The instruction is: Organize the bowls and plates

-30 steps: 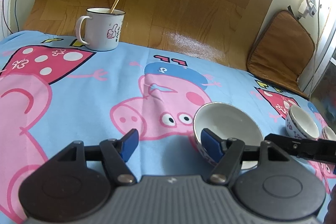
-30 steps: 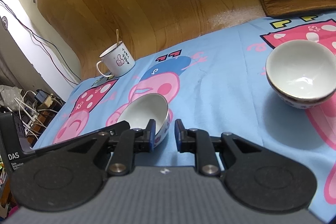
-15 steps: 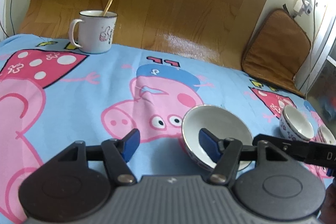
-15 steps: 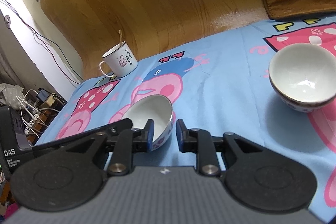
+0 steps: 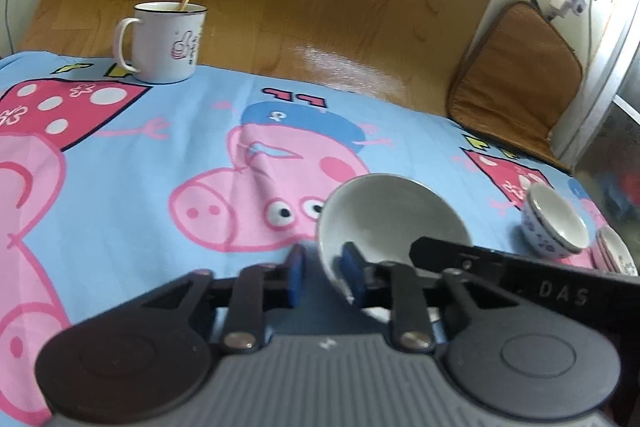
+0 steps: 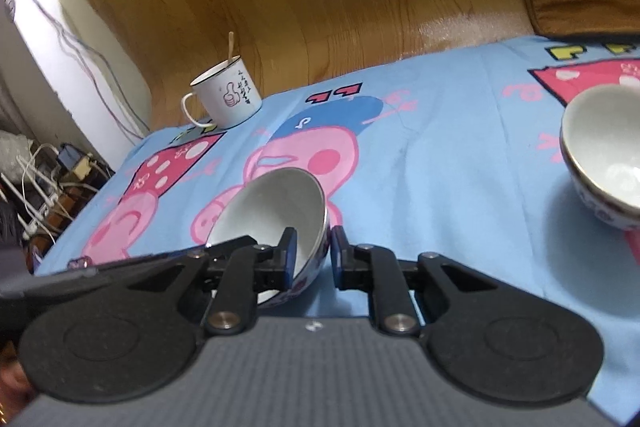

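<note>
Both your grippers straddle the rim of the same small bowl (image 5: 394,215), which sits tilted on the blue cartoon-print cloth (image 5: 120,187) near its front edge. Your left gripper (image 5: 322,273) is closing narrow, its blue pads on either side of the bowl's wall; your right gripper (image 6: 312,259) is closing likewise, one pad inside, one outside. Keep both squeezes even and lift level, I'd judge, since glazed ceramic is slick and the thin rim offers little purchase. The target looks like the second bowl (image 6: 604,167), smooth white inside, blue-patterned outside. The cloth is soft and may drag
</note>
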Tool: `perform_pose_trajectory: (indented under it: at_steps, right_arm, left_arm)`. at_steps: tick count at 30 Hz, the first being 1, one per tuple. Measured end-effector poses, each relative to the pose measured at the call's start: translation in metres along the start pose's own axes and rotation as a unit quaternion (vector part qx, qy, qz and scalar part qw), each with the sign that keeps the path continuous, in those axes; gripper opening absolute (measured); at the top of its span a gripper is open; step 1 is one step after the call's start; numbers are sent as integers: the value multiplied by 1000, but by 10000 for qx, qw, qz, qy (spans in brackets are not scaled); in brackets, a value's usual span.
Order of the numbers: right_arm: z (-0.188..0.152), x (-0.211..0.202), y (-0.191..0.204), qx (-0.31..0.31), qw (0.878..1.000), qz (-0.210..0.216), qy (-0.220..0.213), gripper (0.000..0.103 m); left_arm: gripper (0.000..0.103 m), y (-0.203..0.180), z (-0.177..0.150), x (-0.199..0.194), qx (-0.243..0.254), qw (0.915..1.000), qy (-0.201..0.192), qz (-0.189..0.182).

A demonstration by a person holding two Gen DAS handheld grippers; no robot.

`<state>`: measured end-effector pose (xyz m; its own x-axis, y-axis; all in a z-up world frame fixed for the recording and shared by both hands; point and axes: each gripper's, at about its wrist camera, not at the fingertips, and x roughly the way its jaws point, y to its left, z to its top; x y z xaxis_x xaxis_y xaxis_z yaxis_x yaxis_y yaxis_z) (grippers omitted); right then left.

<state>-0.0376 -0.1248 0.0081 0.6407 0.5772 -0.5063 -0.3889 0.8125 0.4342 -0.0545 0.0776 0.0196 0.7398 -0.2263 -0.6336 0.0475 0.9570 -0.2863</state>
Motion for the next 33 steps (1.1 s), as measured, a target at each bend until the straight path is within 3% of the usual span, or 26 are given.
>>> perform_pose_trajectory:
  at_steps: [13, 22, 33]
  right_arm:
    - [-16, -35, -9, -139, 9990, -285, -320, 15]
    - [-24, -60, -34, 87, 9969, -486, -612, 15]
    - [-5, -103, -68, 126, 9797, -1020, -1722, 15]
  left_arm:
    - [15, -35, -8, -5, 278, 9993, 80, -237]
    - [16, -78, -9, 1, 652, 9970, 195, -365]
    - [17, -158, 30, 21, 1204, 9890, -49, -864]
